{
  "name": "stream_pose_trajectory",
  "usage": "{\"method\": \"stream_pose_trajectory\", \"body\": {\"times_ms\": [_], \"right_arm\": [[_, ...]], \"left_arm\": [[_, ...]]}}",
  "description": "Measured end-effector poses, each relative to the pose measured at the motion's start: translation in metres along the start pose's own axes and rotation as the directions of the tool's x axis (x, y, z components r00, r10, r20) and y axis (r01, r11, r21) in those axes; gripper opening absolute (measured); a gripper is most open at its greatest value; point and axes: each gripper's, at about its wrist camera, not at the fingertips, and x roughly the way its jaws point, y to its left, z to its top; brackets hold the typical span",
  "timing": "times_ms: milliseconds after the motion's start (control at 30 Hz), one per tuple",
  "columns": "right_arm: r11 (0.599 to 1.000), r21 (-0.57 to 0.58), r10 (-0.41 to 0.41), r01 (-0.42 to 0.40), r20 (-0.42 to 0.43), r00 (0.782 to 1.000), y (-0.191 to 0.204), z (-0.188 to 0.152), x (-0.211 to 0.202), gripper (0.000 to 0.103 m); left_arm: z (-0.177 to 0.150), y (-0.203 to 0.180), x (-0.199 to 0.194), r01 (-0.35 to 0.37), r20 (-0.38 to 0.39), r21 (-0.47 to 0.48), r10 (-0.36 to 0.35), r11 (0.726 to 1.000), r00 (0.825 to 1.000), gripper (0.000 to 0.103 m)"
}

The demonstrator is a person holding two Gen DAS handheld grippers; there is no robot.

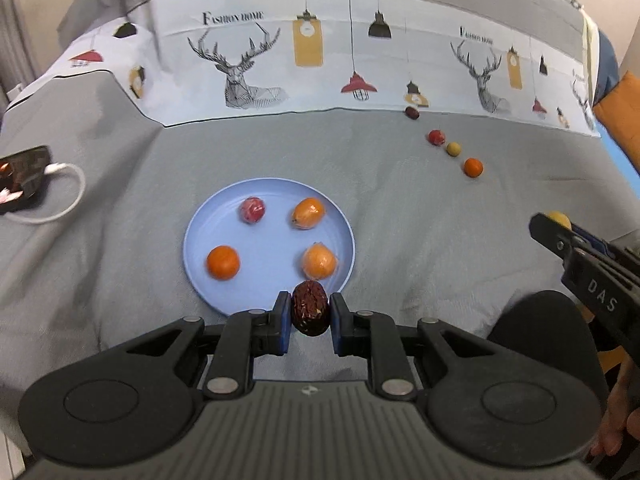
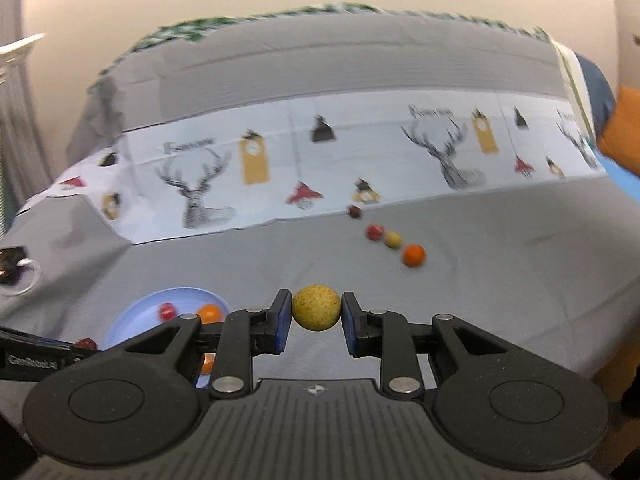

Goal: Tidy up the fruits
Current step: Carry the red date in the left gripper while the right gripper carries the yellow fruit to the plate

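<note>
Both grippers loaded, fruit heading for the blue plate

The left gripper [image 1: 310, 316] had its pads clamped on a wrinkled dark red date [image 1: 311, 312], carried just over the near rim of the blue plate [image 1: 200, 224], likely for a drop among the four fruits there; the right gripper [image 2: 316, 316] pinched a speckled yellow fruit [image 2: 316, 307] above bare grey cloth [image 1: 400, 220], well short of the plate. Four small fruits [image 1: 454, 149] waited in a row near the deer-print strip [image 1: 240, 64], a phone [image 1: 22, 178] lay off left, nothing blocked the way

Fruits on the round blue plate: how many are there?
4 on the round blue plate: red fruit and orange fruit at back, two orange fruits in front.
</note>
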Motion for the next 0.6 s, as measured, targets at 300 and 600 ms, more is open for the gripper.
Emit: {"method": "stream_pose_trajectory", "body": {"times_ms": [300, 600], "right_arm": [[0.991, -0.124, 0.057, -0.051, 0.044, 0.997, 0.043, -0.005, -0.042, 0.028], [0.976, -0.204, 0.093, -0.079, 0.064, 0.994, 0.065, -0.005, -0.056, 0.028]], "left_arm": [[-0.025, 0.022, -0.031, 0.023, 0.057, -0.045, -0.02, 0.999, 0.998, 0.022], [-0.037, 0.041, -0.044, 0.02, 0.083, -0.082, -0.013, 0.996, 0.996, 0.022]]}}
